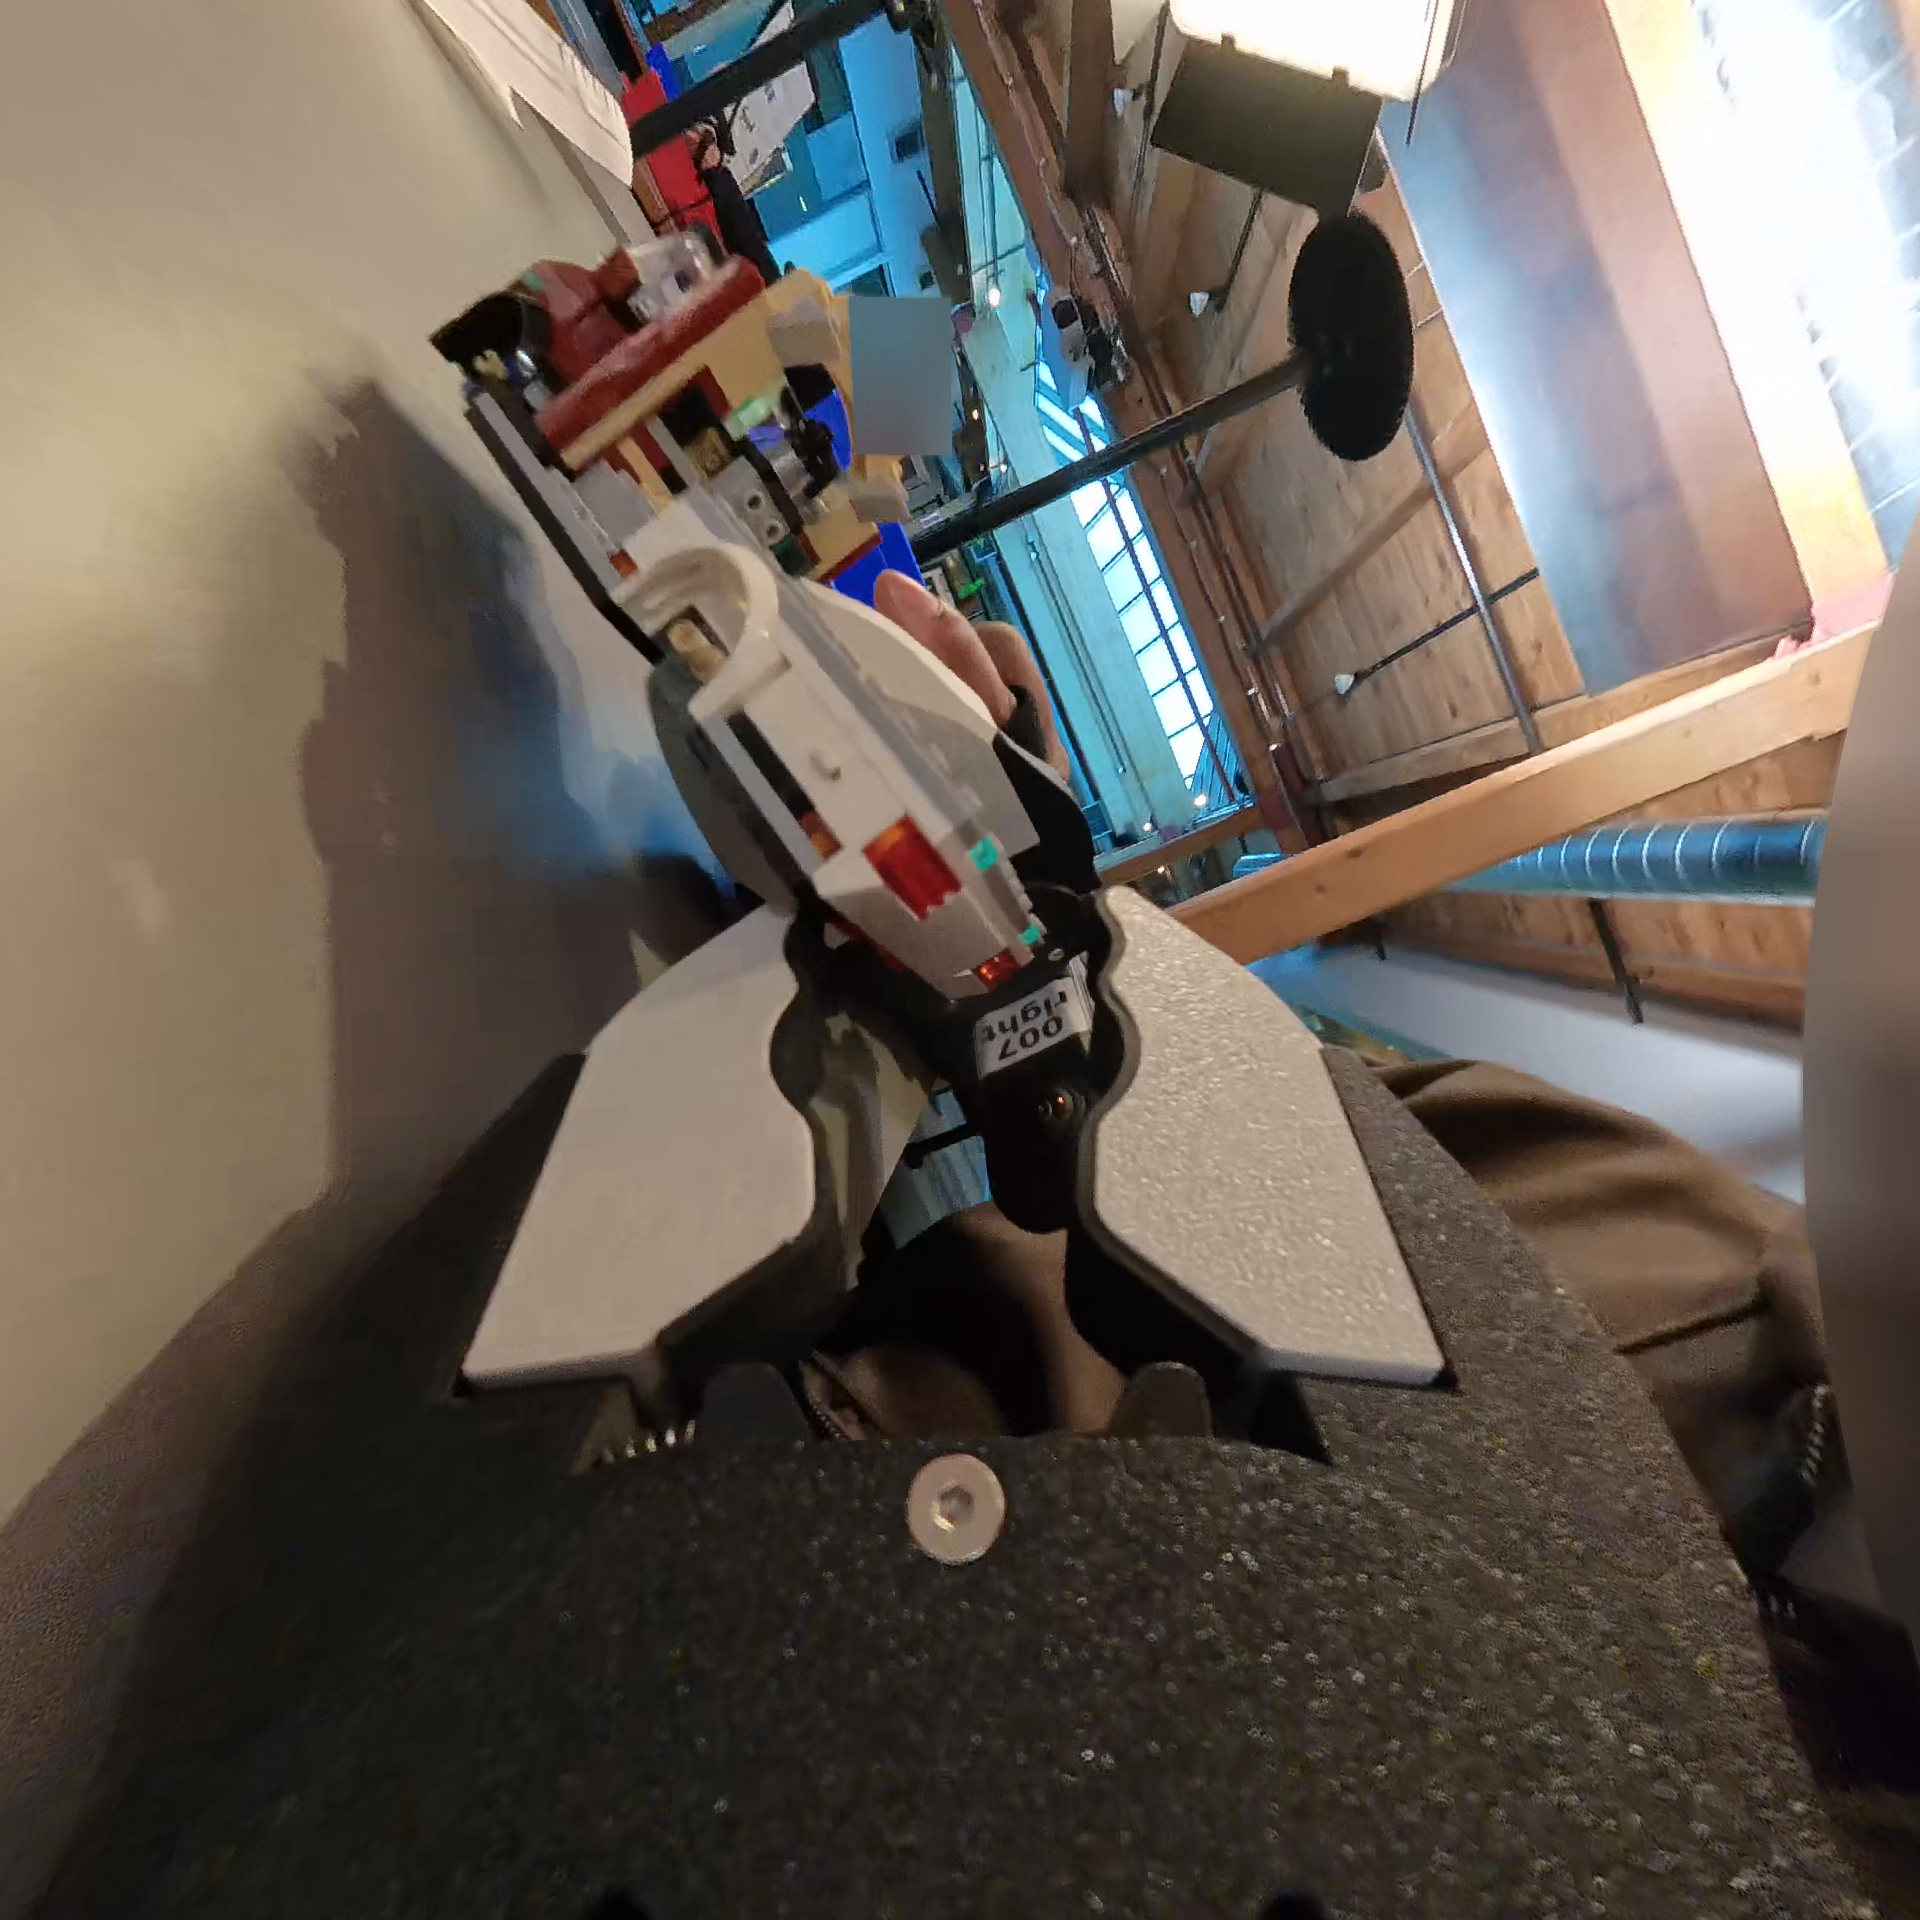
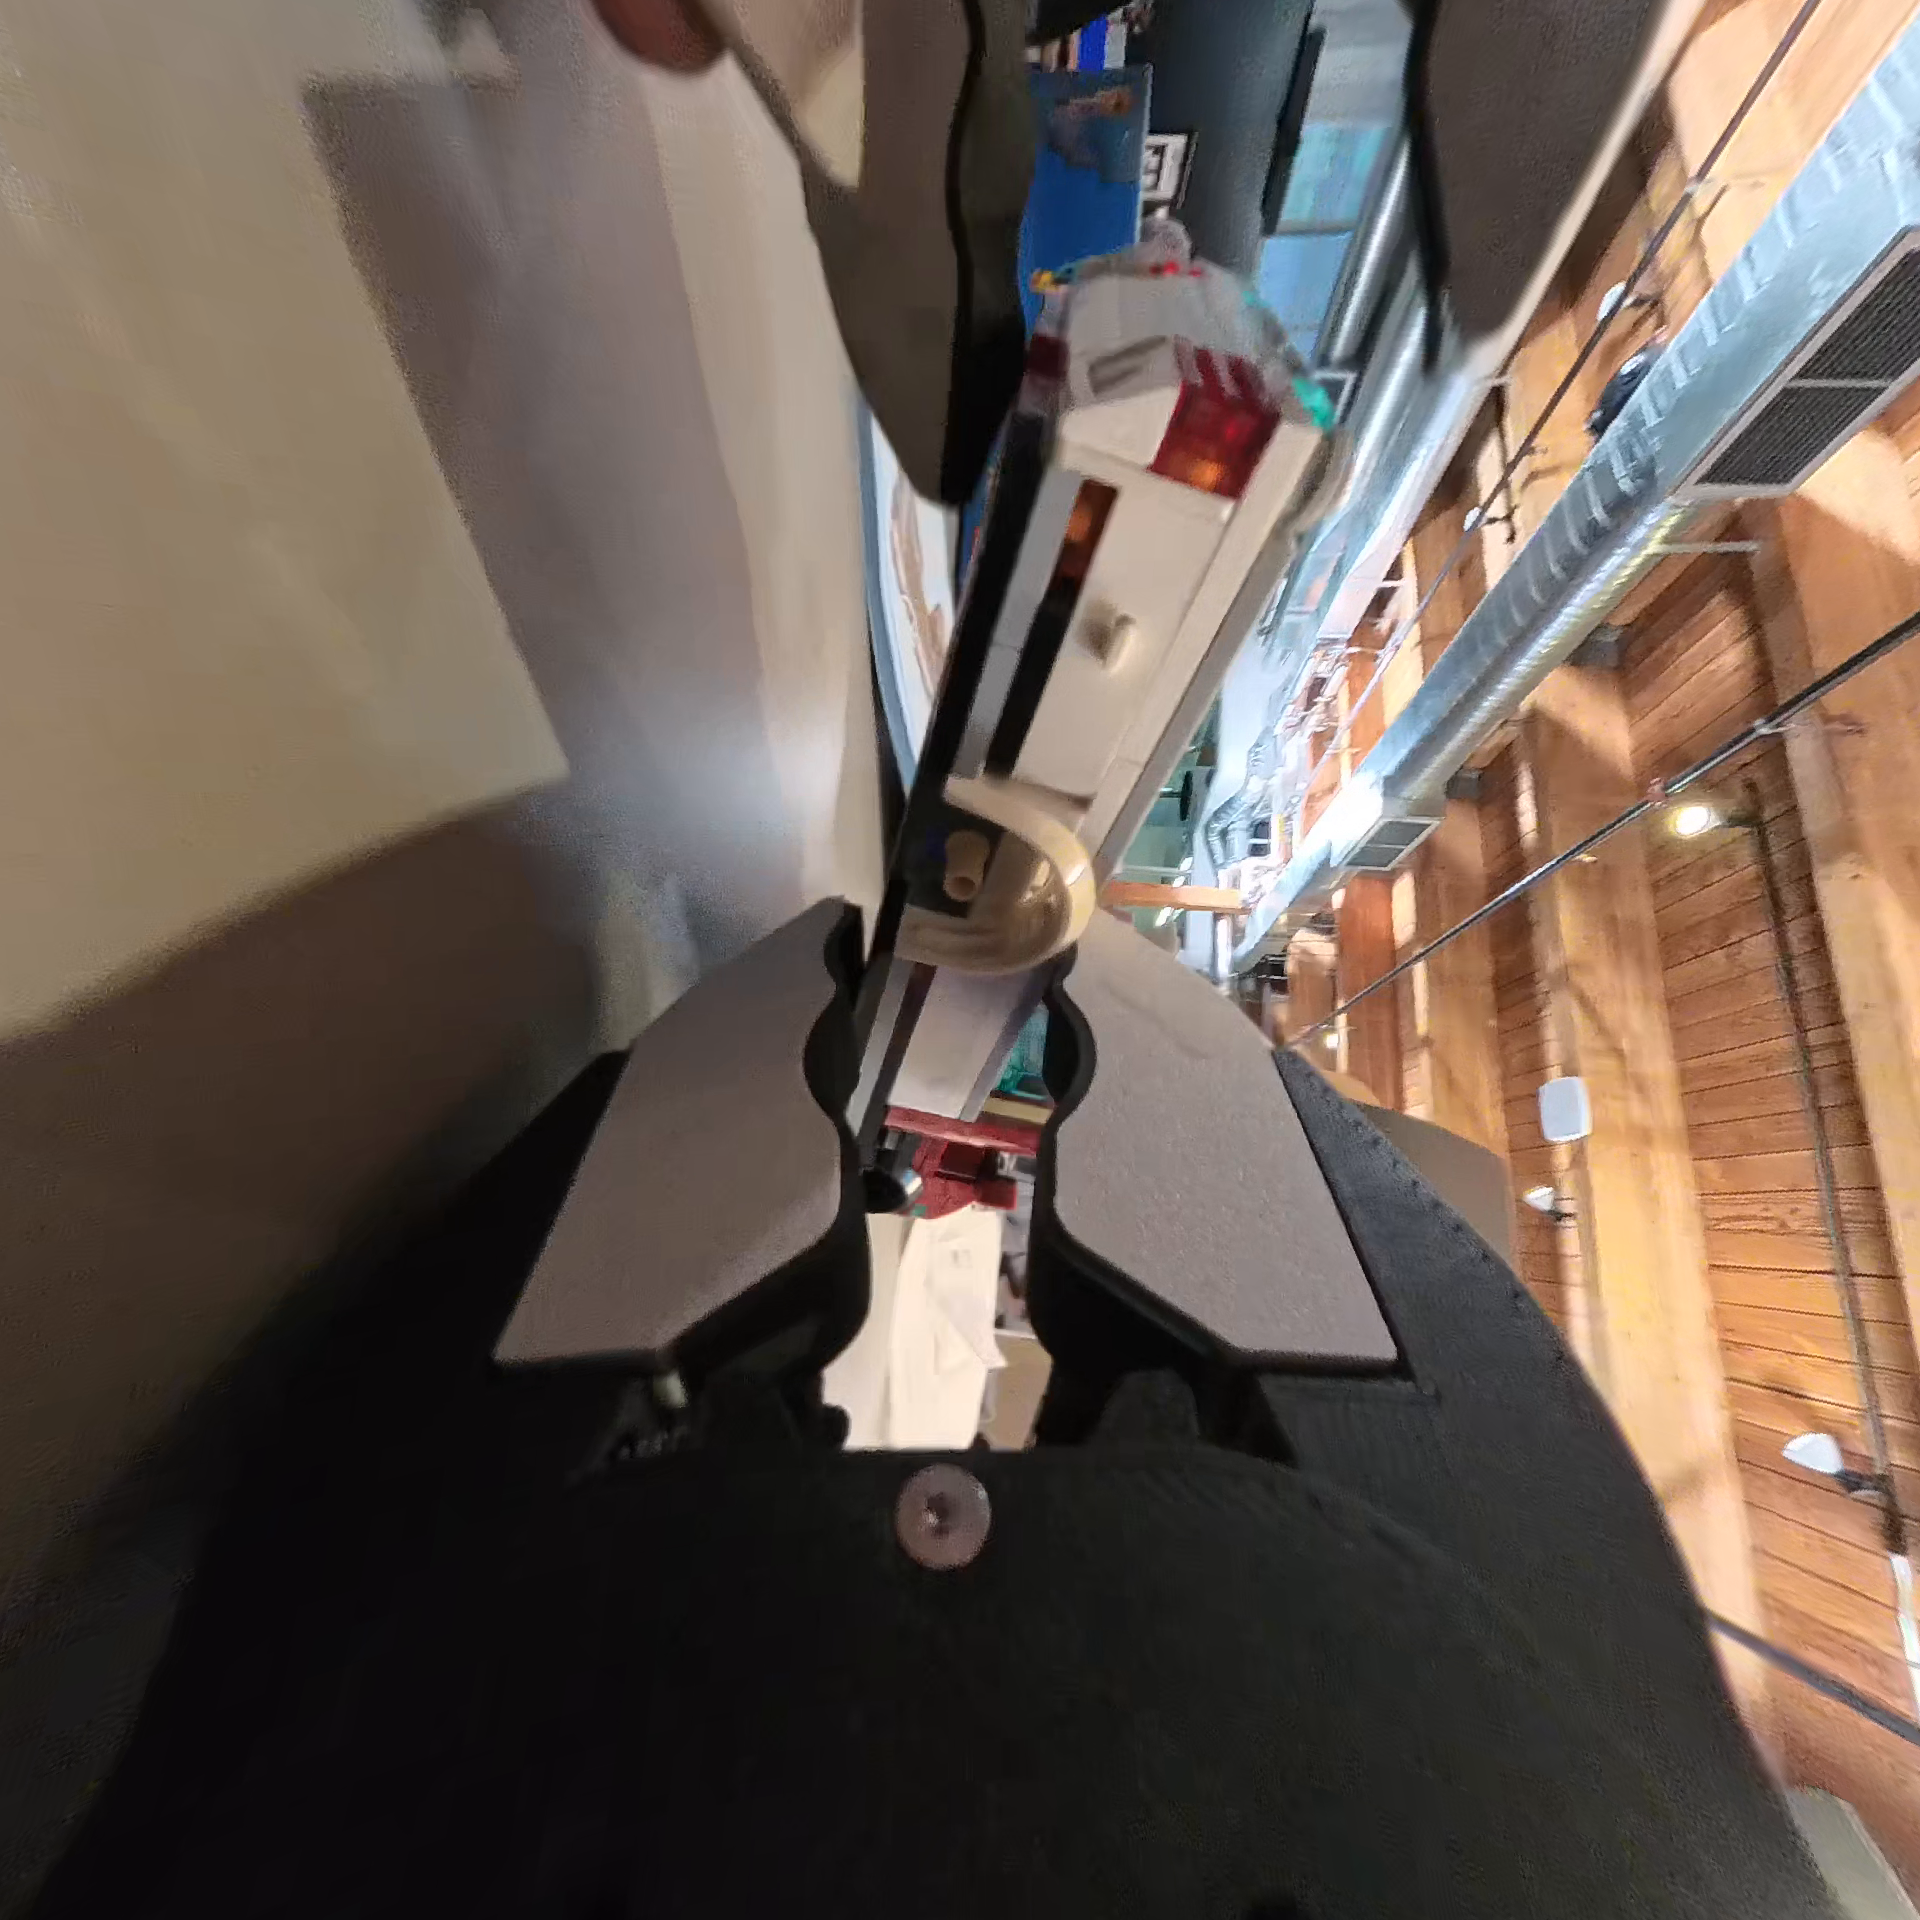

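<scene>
While your right jaws (image 2: 961,1023) clamp the brick car (image 2: 1122,582), your left jaws (image 1: 940,966), at 12 o'clock, close around its tail; a blue box (image 2: 1081,177) stands behind.

Right gripper (image 2: 951,1023) clamped on a white brick-built car (image 2: 1122,623), both pads pressing its near end. Left gripper's fingers (image 2: 914,343) flank the car's far end, by red lights. Wooden wall (image 2: 1714,935) right.

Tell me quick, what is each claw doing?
Left claw: shut on the tail-light end of the white brick-built car.
Right claw: shut on the wheel-arch end of the same car.
</scene>
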The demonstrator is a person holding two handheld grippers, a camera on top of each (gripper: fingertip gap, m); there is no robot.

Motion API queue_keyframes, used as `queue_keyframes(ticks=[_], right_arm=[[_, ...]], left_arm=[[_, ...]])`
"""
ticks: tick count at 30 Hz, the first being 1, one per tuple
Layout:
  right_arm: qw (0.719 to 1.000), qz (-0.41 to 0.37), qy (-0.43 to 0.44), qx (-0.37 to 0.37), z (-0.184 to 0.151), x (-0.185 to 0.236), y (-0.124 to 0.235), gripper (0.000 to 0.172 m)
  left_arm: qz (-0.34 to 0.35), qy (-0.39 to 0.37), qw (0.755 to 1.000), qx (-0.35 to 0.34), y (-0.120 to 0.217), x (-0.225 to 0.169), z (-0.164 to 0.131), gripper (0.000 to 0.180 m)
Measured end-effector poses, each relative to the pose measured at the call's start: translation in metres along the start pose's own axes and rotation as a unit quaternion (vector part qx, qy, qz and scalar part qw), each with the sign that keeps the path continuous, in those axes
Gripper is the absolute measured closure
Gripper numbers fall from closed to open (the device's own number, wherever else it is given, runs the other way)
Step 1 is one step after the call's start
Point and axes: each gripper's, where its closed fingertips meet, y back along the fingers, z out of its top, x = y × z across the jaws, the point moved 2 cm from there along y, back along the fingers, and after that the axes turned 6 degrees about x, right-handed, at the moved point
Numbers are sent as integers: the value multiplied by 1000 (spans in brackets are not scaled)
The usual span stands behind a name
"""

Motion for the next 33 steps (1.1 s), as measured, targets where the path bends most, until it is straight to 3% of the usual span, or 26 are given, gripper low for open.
queue_keyframes(ticks=[8,17,25,33], right_arm=[[998,-52,28,-30,-18,-11,18,142],[994,-100,8,-52,-30,-29,30,142],[989,-132,7,-59,-56,-40,29,141],[991,-130,13,-25,-84,-37,14,141]], left_arm=[[55,-51,996,42,15,9,32,123],[-16,53,986,155,-54,23,51,118],[-85,65,958,267,-106,16,53,118],[-103,105,944,294,-137,29,72,127]])
